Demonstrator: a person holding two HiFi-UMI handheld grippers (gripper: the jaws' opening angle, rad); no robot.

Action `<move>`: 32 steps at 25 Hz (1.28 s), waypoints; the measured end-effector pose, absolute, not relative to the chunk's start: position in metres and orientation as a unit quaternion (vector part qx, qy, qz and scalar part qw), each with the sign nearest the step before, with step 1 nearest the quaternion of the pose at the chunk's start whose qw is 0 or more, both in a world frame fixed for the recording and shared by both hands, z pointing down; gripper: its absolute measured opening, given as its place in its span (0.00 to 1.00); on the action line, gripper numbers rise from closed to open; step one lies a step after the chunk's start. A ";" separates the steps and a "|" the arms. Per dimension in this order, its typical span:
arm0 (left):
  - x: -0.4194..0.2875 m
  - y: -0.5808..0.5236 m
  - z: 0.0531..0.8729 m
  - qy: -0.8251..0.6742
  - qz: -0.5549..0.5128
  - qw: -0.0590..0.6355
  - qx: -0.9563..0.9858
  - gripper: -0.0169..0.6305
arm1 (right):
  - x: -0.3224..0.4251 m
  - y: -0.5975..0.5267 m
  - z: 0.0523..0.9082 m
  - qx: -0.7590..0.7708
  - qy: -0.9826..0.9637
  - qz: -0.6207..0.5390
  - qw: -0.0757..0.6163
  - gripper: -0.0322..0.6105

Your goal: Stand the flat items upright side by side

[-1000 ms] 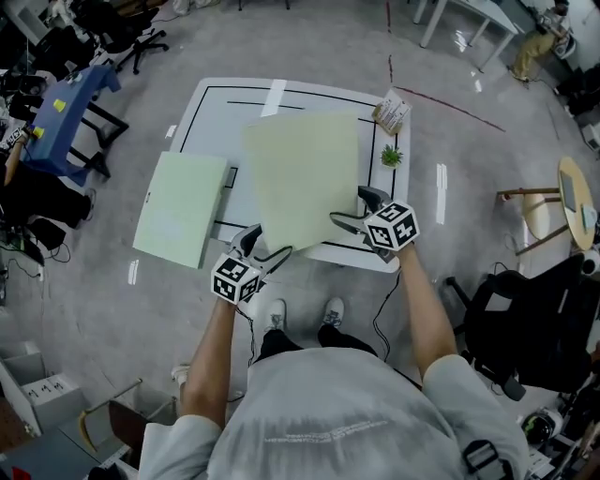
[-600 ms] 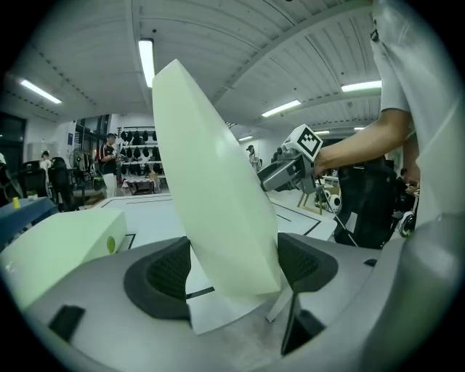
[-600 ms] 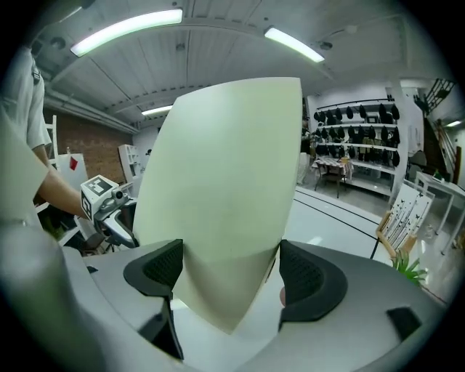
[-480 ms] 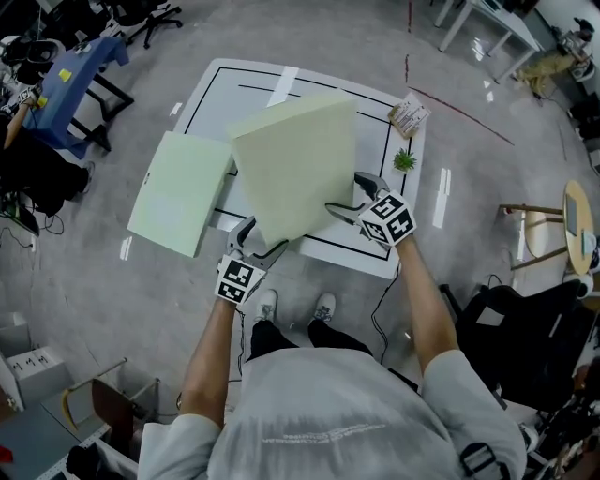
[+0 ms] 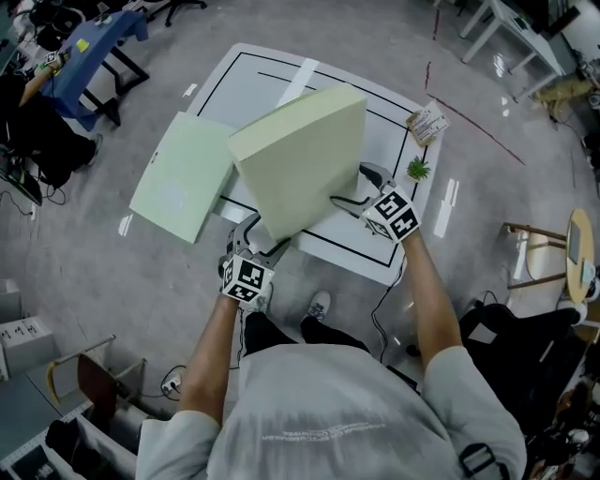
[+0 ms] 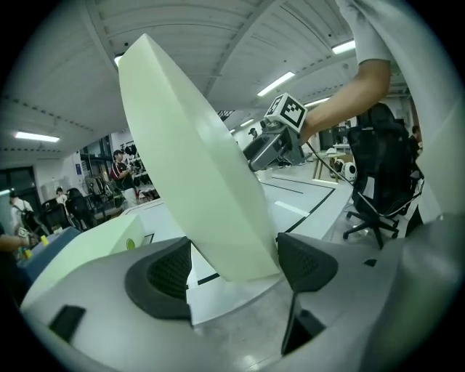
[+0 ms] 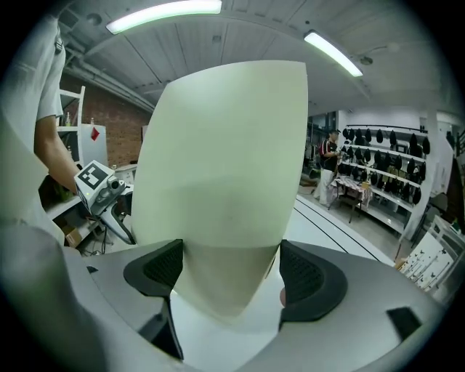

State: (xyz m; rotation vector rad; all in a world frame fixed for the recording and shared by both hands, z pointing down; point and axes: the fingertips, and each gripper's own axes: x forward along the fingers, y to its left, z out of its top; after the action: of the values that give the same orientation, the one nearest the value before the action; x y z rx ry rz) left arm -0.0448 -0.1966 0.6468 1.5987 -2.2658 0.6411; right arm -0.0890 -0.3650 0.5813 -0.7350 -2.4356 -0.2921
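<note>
Raised slab (image 5: 300, 155): pale green, tilted steeply above the tabletop (image 5: 246, 80).
Left claw (image 5: 258, 246): clenched on its near lower corner.
Right claw (image 5: 349, 202): grasping its right edge.
Second slab (image 5: 183, 187): flat, overhanging the tabletop's left edge.

Long white ceiling tube lights (image 7: 166, 13) glow above the right tool (image 7: 231, 270); gripper views bulge, corners black; head view evenly dim, sharp.
</note>
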 end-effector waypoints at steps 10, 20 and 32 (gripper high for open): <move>-0.038 -0.215 0.655 -0.798 0.261 0.121 0.529 0.61 | -0.097 -0.381 0.586 -0.298 -0.896 -0.150 0.293 0.69; -0.029 -0.218 0.655 -0.796 0.256 0.124 0.535 0.59 | -0.101 -0.384 0.586 -0.317 -0.891 -0.164 0.281 0.68; -0.012 -0.235 0.633 -0.781 0.214 0.112 0.576 0.58 | -0.095 -0.368 0.597 -0.337 -0.879 -0.207 0.267 0.68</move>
State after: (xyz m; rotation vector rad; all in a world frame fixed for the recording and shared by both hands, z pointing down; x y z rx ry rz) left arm -0.0122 -0.2354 0.6326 1.6917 -2.2927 0.6282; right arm -0.0954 -0.3682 0.5973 -0.9091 -2.3719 -0.5595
